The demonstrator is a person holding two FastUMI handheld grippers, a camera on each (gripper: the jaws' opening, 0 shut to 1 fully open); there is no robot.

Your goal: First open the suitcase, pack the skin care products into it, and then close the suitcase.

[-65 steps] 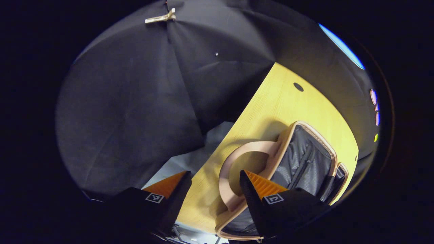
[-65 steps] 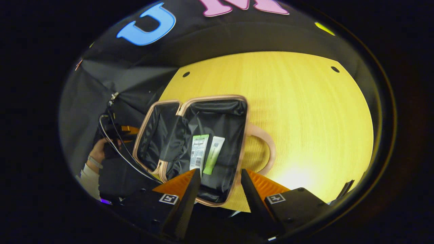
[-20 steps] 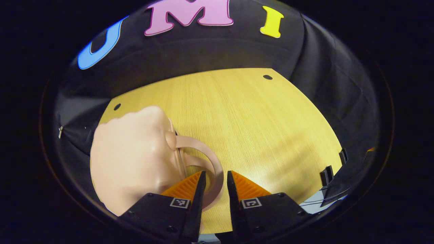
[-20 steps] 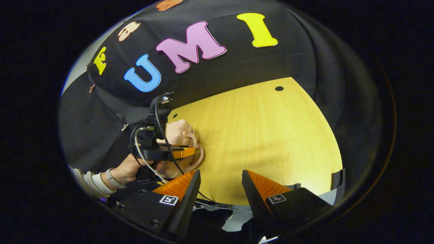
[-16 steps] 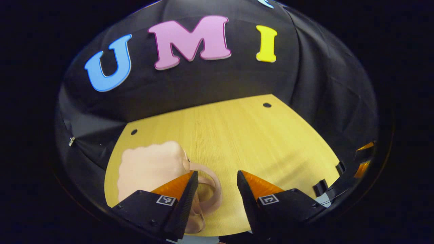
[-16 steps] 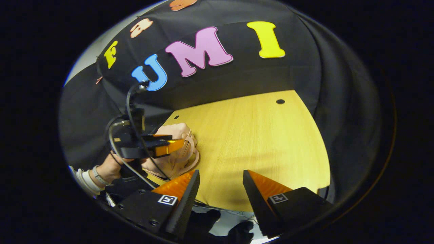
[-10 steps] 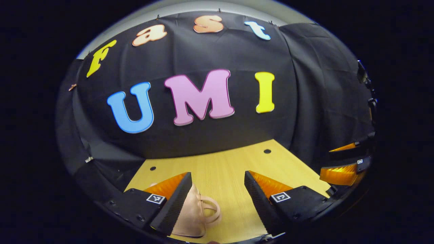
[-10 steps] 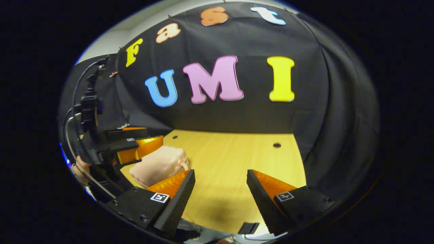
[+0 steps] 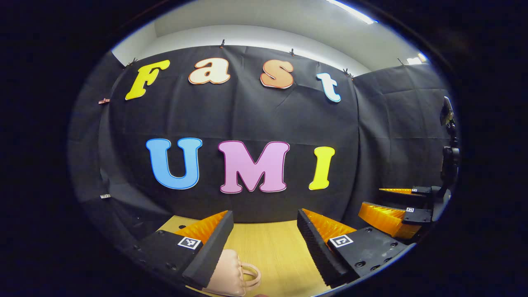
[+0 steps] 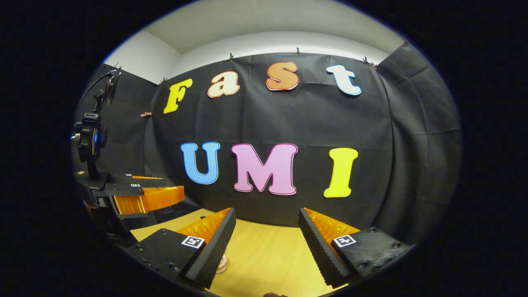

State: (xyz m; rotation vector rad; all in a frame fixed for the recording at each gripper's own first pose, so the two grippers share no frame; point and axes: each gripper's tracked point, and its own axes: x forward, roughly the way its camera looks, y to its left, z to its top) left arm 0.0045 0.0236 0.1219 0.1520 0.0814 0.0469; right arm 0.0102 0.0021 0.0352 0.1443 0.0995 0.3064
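Suitcase (image 9: 229,274) lies closed, handle (image 9: 251,275) pointing right.

- The suitcase (image 9: 231,270) is partly covered by a finger (image 9: 206,251) of the left tongs (image 9: 264,241) in the left gripper view, and its lower part is cut off at the picture's edge.
- In the right gripper view, just a small pale sliver of the suitcase (image 10: 222,263) is seen beside a finger of the right tongs (image 10: 266,241); the rest is hidden.
- The contents of the suitcase cannot be seen.
- The worktop (image 9: 268,251) is seen in part; its near edge is cut off.
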